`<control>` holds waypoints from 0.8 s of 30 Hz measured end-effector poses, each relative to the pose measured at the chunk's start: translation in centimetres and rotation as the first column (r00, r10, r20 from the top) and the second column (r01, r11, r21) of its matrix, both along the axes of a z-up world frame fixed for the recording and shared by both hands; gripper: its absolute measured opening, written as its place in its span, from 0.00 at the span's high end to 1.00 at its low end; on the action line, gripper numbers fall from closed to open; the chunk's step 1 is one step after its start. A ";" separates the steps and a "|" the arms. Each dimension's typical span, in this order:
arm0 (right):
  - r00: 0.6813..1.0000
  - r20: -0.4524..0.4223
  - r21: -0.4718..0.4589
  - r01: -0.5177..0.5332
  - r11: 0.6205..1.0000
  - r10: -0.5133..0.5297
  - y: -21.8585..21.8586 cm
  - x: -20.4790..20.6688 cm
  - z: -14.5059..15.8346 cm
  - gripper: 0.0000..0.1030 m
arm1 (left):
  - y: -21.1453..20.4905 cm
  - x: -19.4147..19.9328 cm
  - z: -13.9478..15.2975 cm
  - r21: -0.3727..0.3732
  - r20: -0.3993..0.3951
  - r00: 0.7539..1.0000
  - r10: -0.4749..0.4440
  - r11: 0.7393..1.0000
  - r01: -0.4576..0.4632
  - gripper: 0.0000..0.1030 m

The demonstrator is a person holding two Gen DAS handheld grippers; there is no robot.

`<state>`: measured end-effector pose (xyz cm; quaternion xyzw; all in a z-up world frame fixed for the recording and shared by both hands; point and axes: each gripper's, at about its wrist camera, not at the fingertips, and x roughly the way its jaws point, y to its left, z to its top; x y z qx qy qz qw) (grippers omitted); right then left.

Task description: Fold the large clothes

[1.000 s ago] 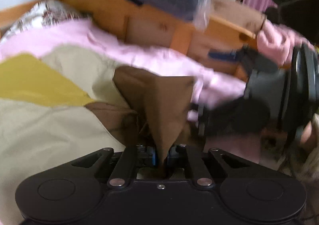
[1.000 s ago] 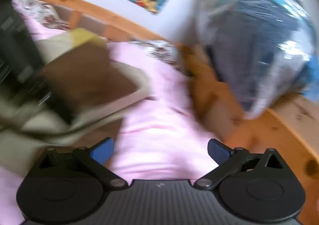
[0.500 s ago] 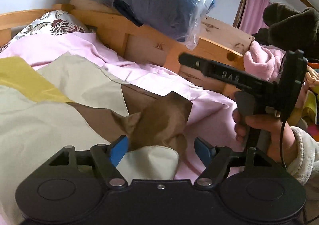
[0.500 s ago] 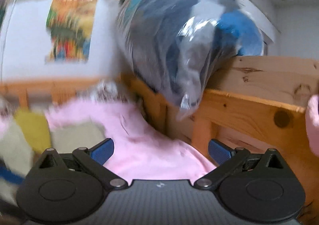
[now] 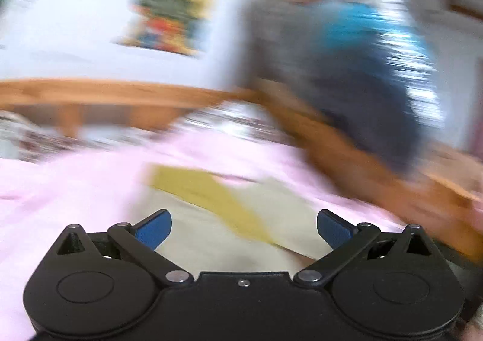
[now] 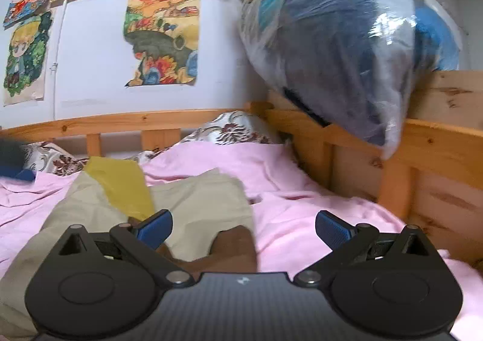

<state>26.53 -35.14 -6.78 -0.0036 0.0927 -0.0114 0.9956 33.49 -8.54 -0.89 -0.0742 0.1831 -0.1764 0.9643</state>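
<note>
left gripper: black body, two round discs, blue pads, silver pivot screws | right gripper: ribbed black housing, small white mark, blue ridged pads, silver screws

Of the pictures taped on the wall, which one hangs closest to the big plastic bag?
The tall picture hanging alone, lower than the top row; its right edge is nearest the plastic bag.

Garment: beige w/ a mustard-yellow panel & a brown part. Bedsheet: pale pink, plain. Pillow: white w/ dark-red floral print. Bed frame: orange-tan knotty pine. Wall: v. pale blue-white. Posters: multicolour cartoon drawings, yellow, red, green, blue. Plastic bag: clear, glossy; contents navy, grey & turquoise. Right tool & left tool: black bodies, blue pads.
</note>
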 end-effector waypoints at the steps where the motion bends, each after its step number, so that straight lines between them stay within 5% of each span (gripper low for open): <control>1: 1.000 -0.001 -0.012 -0.002 1.000 0.002 0.5 0.3 -0.3 0.00 | 0.0 1.5 -0.3 0.024 0.003 0.995 0.097 0.995 -0.098 0.01; 4: 1.000 -0.017 -0.078 0.015 0.997 -0.016 1.9 1.1 -1.3 0.00 | 0.0 6.2 -1.5 0.059 0.006 0.969 0.246 0.967 -0.246 0.01; 8: 0.999 -0.023 -0.150 0.032 0.988 -0.036 3.0 1.5 -2.7 0.00 | -0.6 11.3 -3.4 0.118 -0.020 0.954 0.299 0.948 -0.295 0.01; 16: 0.985 -0.149 -0.191 0.054 0.980 -0.083 3.6 2.6 -5.3 0.00 | -3.2 15.5 -8.2 0.256 -0.133 0.959 0.248 0.944 -0.209 0.00; 20: 0.985 -0.153 -0.177 0.049 0.983 -0.077 3.5 2.7 -5.6 0.00 | -2.8 16.4 -9.3 0.244 -0.181 0.956 0.230 0.952 -0.183 0.00; 24: 0.986 -0.149 -0.164 0.043 0.985 -0.068 3.5 2.4 -5.6 0.00 | -1.6 15.0 -7.6 0.189 -0.141 0.961 0.237 0.960 -0.209 0.01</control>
